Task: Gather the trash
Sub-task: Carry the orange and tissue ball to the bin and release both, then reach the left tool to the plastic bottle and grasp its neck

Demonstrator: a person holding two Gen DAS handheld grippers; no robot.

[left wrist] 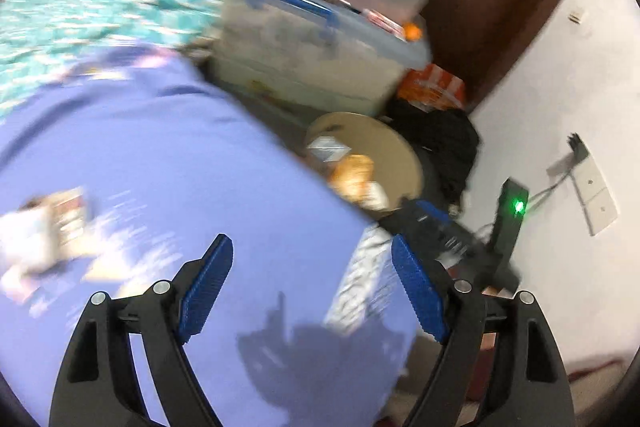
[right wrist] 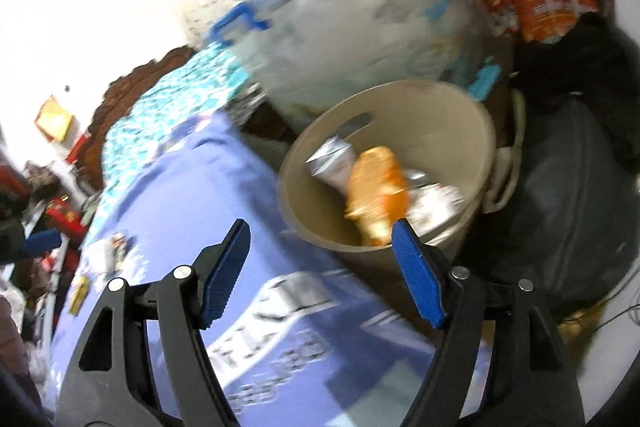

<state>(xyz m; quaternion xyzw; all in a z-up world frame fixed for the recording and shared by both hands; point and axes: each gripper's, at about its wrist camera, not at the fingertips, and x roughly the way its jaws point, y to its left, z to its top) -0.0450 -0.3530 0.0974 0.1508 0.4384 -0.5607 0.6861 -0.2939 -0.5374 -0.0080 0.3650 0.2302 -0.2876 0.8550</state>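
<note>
A beige round bin (right wrist: pixel 440 123) stands beside the bed and holds an orange wrapper (right wrist: pixel 376 195) and a silver wrapper (right wrist: pixel 332 163). My right gripper (right wrist: pixel 320 263) hangs open just in front of its rim with nothing between the pads. The left wrist view shows the same bin (left wrist: pixel 396 147) further off, with the orange wrapper (left wrist: pixel 354 171) inside. Over the purple bedsheet (left wrist: pixel 180 155) my left gripper (left wrist: pixel 314 283) is open and empty. Loose paper scraps (left wrist: pixel 40 231) lie on the sheet to its left, and the right wrist view shows scraps (right wrist: pixel 108 255) too. Both views are motion-blurred.
Behind the bin are a clear storage box with a blue lid (right wrist: pixel 360 27), orange packets (right wrist: pixel 548 7) and a dark bag (right wrist: pixel 572 195). A teal patterned cover (left wrist: pixel 80 11) lies further up the bed. A wall socket with a cable (left wrist: pixel 592 187) sits on the white wall at right.
</note>
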